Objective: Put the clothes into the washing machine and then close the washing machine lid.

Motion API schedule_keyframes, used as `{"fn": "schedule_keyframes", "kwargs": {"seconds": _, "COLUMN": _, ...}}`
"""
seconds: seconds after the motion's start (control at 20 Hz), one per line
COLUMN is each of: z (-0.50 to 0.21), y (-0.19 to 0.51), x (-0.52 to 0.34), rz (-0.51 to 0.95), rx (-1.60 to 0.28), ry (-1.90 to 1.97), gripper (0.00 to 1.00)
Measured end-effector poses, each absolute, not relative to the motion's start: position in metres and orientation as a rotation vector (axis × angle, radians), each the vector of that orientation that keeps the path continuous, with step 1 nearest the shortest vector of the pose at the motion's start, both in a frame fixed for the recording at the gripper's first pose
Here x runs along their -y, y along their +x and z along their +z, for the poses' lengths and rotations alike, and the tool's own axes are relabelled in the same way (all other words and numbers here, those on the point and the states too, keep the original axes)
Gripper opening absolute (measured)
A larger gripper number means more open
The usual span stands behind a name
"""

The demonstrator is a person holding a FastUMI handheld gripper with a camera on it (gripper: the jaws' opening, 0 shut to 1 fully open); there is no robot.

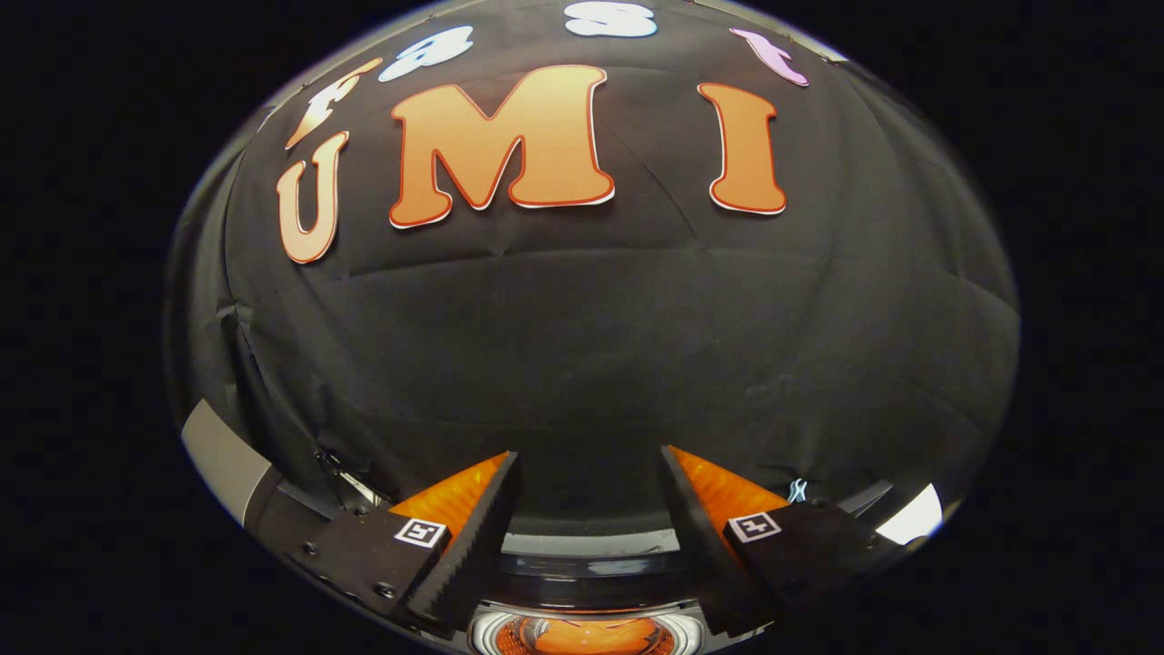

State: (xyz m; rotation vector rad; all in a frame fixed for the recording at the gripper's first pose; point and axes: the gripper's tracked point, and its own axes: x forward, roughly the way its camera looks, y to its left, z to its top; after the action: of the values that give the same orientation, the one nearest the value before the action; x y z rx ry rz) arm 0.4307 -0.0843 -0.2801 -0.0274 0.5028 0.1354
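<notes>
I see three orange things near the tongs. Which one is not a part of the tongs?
The orange patch inside the round pale ring, low between the fingers. The other two are the fingers' own orange sides. The tongs are open.

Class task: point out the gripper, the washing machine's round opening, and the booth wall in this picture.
Gripper point(591, 464): gripper view, open gap midway between fingertips.
Opening point(587, 634): gripper view, orange inside, below the fingers.
Wall point(591, 346): gripper view, black cloth beyond the fingers.

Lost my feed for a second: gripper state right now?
Gripper: open, holding nothing, fingers apart above the washing machine, facing the booth wall.
</notes>
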Motion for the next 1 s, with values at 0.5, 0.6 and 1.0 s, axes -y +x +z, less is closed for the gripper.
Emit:
{"fn": "schedule_keyframes", "kwargs": {"seconds": 0.5, "z": -0.275, "y": 0.405, "x": 0.087, "rz": 0.132, "rx": -0.469, "ry": -0.02, "gripper": 0.97}}
{"fn": "schedule_keyframes", "kwargs": {"seconds": 0.6, "z": -0.274, "y": 0.396, "x": 0.088, "rz": 0.133, "rx": -0.463, "ry": -0.021, "gripper": 0.97}}
{"fn": "schedule_keyframes", "kwargs": {"seconds": 1.0, "z": -0.274, "y": 0.355, "x": 0.091, "rz": 0.136, "rx": -0.455, "ry": -0.025, "gripper": 0.97}}
